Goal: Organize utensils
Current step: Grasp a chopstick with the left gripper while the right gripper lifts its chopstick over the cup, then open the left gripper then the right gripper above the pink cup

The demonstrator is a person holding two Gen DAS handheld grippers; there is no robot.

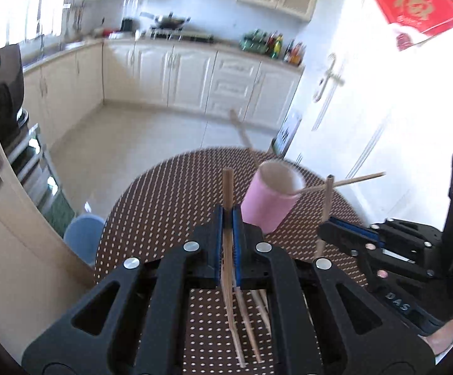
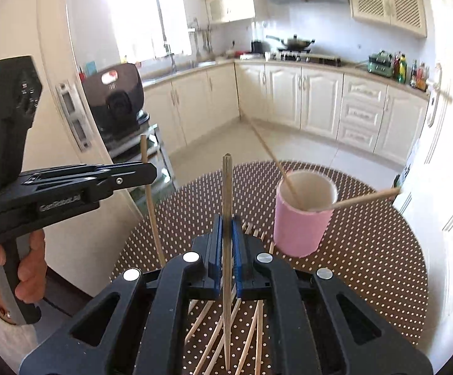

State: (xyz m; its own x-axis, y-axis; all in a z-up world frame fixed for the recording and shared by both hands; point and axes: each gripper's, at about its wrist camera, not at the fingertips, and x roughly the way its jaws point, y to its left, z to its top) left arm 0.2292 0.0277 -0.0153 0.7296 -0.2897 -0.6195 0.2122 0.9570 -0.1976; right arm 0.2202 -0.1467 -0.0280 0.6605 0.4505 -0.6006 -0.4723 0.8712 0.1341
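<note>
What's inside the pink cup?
Two wooden chopsticks stand in the pink cup, leaning out over its rim in different directions. Their lower ends and most of the cup's bottom are hidden by its wall, so anything lying down there cannot be seen.

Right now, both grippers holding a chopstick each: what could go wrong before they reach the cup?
1. The pink cup already holds two chopsticks leaning far out; a nudge could tip it.
2. The left gripper and right gripper each pinch one upright chopstick, so either may pivot or slip.
3. The grippers are close together and could collide.
</note>
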